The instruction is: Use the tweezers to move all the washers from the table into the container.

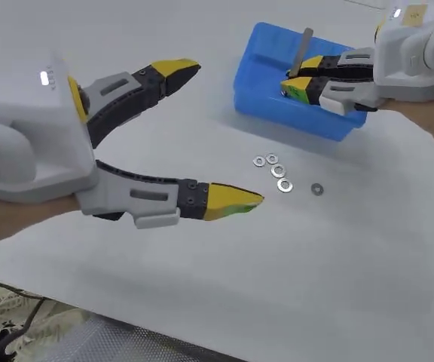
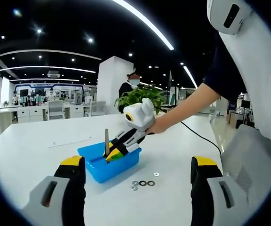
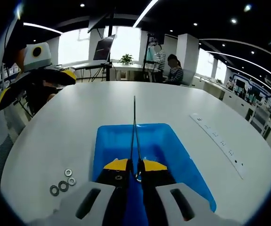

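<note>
Five washers (image 1: 279,171) lie flat on the white worktop (image 1: 202,249), just beside the long side of the container (image 1: 262,75). Four are bunched in a short curved row and one sits a little apart. They also show in the left gripper view (image 2: 142,183), in front of the container (image 2: 98,170), and low left in the right gripper view (image 3: 63,185), beside the container's (image 3: 173,146) left wall. The container is a blue, shallow, rectangular tray.

The tweezers (image 1: 302,51) are thin metal and pinched in the right claw (image 1: 286,84). They stick out past its yellow tips above the container. In the right gripper view the tweezers (image 3: 135,127) run straight ahead over the blue floor, and the right claw (image 3: 135,165) has its jaws nearly together, clamped on them.

The left claw (image 1: 228,134) is spread wide with nothing in it. It hovers over bare worktop, well apart from the washers and pointing toward them. The same wide gap shows in its own view (image 2: 138,162).
</note>
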The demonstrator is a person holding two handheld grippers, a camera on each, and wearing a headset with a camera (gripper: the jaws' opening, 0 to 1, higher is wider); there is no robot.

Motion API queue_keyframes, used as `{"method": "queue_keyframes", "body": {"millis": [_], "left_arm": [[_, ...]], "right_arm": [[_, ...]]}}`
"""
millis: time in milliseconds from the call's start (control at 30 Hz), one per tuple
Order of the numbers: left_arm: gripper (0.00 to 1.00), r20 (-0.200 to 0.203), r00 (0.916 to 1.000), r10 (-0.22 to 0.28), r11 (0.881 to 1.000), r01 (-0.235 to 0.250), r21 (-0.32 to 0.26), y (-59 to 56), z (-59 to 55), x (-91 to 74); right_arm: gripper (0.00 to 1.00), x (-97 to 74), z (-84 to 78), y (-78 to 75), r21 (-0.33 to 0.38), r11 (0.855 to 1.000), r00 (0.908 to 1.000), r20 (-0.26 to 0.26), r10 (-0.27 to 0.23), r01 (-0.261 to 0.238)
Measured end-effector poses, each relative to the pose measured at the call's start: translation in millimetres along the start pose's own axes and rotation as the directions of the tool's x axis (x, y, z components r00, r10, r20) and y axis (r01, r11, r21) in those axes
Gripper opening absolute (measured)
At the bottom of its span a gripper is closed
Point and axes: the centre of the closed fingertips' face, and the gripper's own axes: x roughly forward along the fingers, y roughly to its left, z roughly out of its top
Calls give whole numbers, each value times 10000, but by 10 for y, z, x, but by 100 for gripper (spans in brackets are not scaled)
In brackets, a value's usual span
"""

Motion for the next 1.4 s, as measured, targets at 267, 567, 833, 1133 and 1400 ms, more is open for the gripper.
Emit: {"method": "queue_keyframes", "body": {"millis": [267,567,833,1133,1400], "left_arm": [[98,219,9997,96,9999,-95,-40,80,94,30],[94,196,9982,-572,9983,568,159,449,229,449],[74,38,9918,-1276,9918,1276,-39,626,295,857],[45,-681,9593,-2739,9614,2712,-470,584,229,1097],[25,-1230,9327,-3391,9394,3426,82,566,186,1143]], "right_arm": [[8,-29,26,-11,36,10000,9999,92,-87,87],[7,-103,128,-28,-239,9996,9997,181,-154,158],[7,-182,161,36,-524,9986,9999,128,33,-26],[8,-204,217,139,-693,9974,9997,137,192,-182],[8,-216,260,221,-667,9969,9987,261,446,-428]]}}
